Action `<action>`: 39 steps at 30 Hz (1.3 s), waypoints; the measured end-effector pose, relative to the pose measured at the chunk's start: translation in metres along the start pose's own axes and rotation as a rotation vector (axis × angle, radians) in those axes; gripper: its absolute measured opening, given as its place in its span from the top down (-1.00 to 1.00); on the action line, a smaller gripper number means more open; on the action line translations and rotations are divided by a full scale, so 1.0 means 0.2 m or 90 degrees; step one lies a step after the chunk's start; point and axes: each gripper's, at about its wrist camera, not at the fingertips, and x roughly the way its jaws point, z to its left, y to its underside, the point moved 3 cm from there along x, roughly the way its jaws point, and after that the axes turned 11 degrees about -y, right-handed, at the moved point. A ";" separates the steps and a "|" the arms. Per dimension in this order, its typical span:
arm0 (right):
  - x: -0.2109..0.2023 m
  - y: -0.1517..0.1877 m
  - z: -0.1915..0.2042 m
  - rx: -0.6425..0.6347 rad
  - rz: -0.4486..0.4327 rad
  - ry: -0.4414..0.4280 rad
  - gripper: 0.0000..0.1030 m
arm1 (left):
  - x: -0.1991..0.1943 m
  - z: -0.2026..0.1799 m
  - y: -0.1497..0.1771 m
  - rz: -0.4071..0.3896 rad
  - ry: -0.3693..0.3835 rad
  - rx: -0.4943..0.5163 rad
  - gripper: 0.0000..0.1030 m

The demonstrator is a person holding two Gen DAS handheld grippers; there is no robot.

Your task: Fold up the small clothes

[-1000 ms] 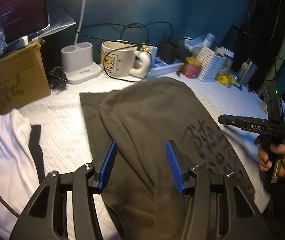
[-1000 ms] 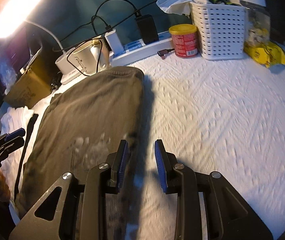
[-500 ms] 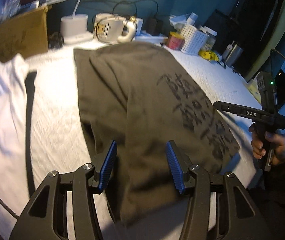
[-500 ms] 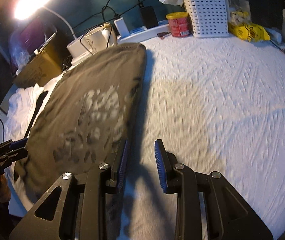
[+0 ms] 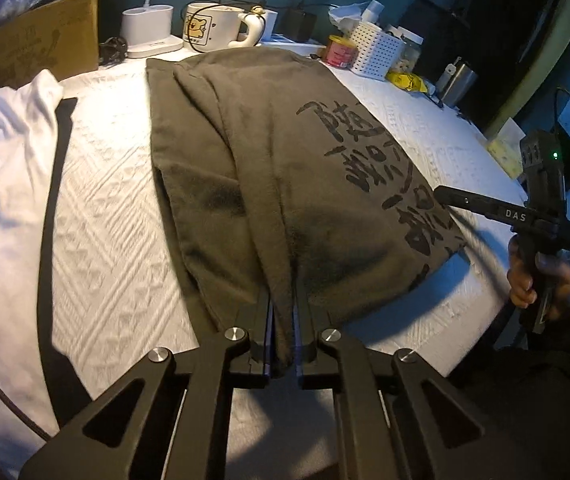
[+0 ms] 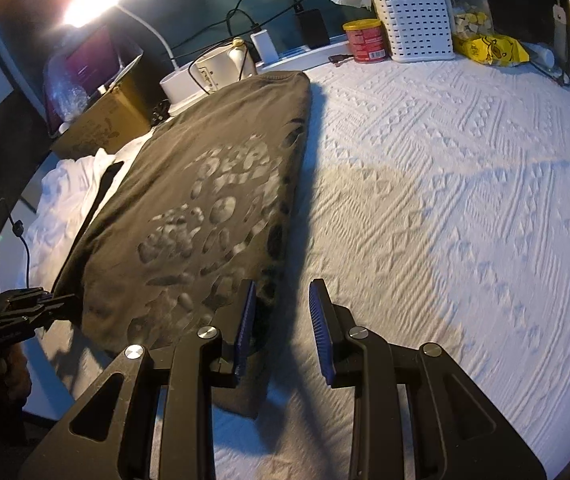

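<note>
- Olive-brown printed T-shirt [image 5: 269, 184] lies lengthwise on the white textured bedspread [image 6: 465, 200], black lettering on its right part.
- Left gripper [image 5: 283, 320] is clamped on the shirt's near hem, a fold of cloth pinched between its jaws.
- Right gripper [image 6: 281, 316] is parted, nothing pinched; its left finger sits over the shirt's right near edge.
- White garment with black stripe [image 5: 9, 168] lies left of the shirt.
- White mug [image 5: 209, 26], red tin [image 6: 365, 40] and white slotted basket [image 6: 417, 20] stand at the far edge.
</note>
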 end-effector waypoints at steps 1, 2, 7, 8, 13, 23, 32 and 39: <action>0.00 0.01 0.00 0.000 0.001 -0.002 0.42 | -0.01 0.00 0.01 -0.001 -0.001 -0.008 0.89; -0.01 0.02 0.01 0.000 0.002 -0.005 0.42 | -0.02 0.01 0.01 -0.002 0.002 -0.016 0.89; -0.02 0.08 0.03 -0.007 0.009 -0.008 0.42 | -0.04 0.03 0.00 -0.004 0.008 -0.035 0.89; -0.02 0.09 0.04 -0.010 0.009 -0.007 0.42 | -0.05 0.04 -0.01 -0.005 0.007 -0.038 0.90; -0.03 0.14 0.07 -0.024 0.000 -0.005 0.43 | 0.03 0.07 0.04 0.034 0.010 -0.048 0.90; -0.05 0.19 0.17 -0.065 0.003 0.015 0.83 | 0.03 0.08 0.05 0.033 -0.001 -0.036 0.89; -0.07 0.26 0.15 -0.021 -0.014 0.023 0.83 | 0.02 0.08 0.06 0.032 0.005 -0.042 0.89; -0.11 0.27 0.17 -0.050 -0.009 0.034 0.90 | 0.01 0.07 0.08 0.030 -0.003 -0.043 0.89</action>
